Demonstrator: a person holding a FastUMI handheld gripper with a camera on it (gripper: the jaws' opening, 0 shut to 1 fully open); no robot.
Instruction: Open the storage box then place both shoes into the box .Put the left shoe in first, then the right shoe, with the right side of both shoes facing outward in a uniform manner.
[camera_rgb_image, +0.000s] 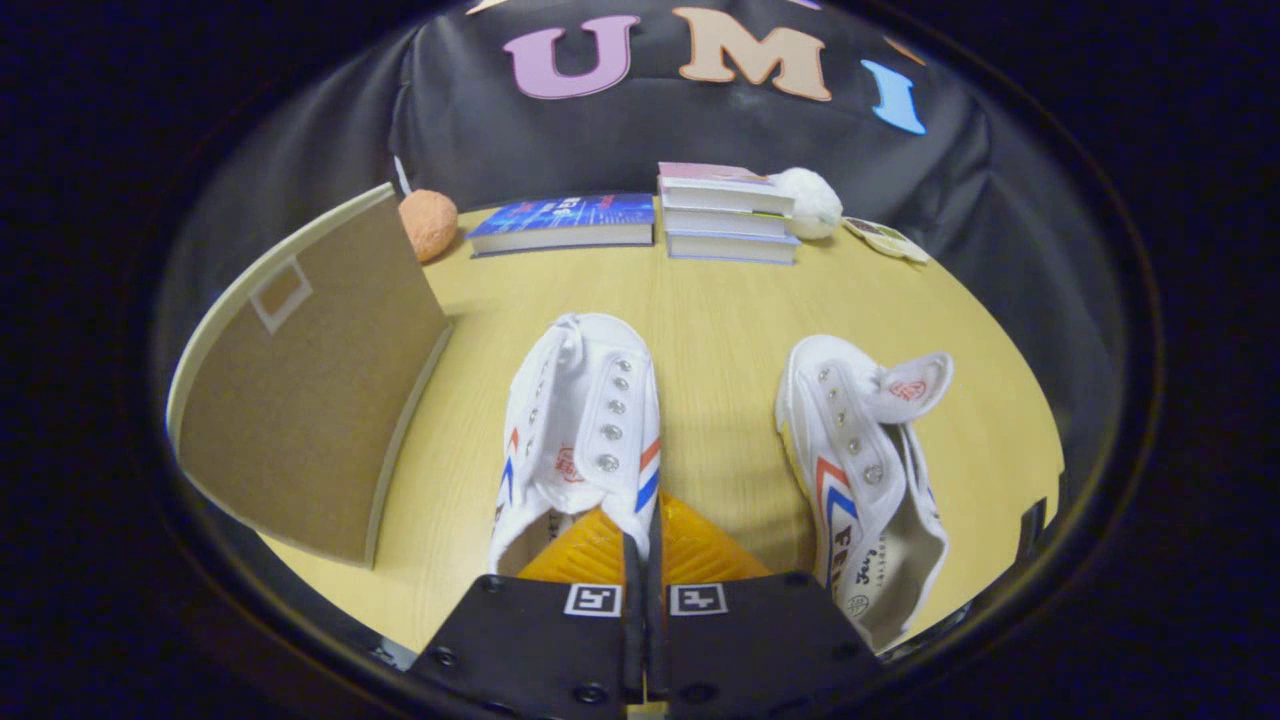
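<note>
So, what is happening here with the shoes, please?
A person's hand-held gripper is closed on the side wall of one white shoe, near its heel, on a wooden table. The other shoe lies apart beside it, tongue flipped out. The storage box's lid stands open on the other side of the gripped shoe. Neither shoe is in the box yet. Books sit far behind.

A white canvas shoe with red and blue side stripes and metal eyelets (585, 420) lay toe-away on the worktop, its collar pinched in the closed claw (648, 545). A matching second shoe (865, 480) lay apart to its right, tongue flipped out. The brown cardboard storage box's flap (300, 380) stood raised at the left.
</note>
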